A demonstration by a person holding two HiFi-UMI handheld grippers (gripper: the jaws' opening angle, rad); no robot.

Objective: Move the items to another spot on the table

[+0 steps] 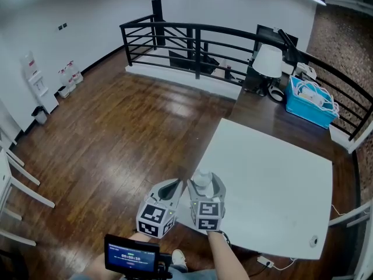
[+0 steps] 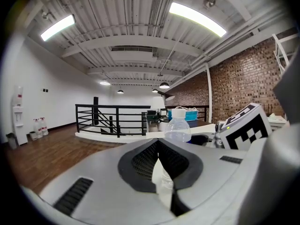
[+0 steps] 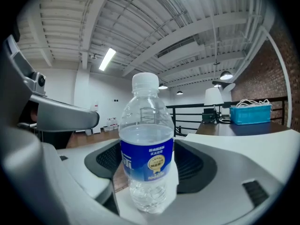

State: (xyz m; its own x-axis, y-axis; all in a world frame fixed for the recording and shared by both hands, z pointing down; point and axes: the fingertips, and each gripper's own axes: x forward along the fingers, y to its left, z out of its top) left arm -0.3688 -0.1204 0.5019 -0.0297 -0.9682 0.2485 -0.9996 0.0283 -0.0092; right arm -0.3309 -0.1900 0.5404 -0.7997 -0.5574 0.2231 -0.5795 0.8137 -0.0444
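bright, even light from ceiling strip lamps (image 2: 197,18) puts soft glare on the wooden floor (image 1: 175,104), while both gripper views bend strongly and darken at their edges, nearest parts blurred.

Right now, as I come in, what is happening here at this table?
A person holds a two-jaw gripper in each hand at the near corner of a white table. A clear water bottle with a blue label stands upright on that corner, between the jaws of the right gripper. Those jaws are wide apart and do not press on the bottle, so it is not gripped. The left gripper is close beside it, just off the table's edge, jaws together and empty.
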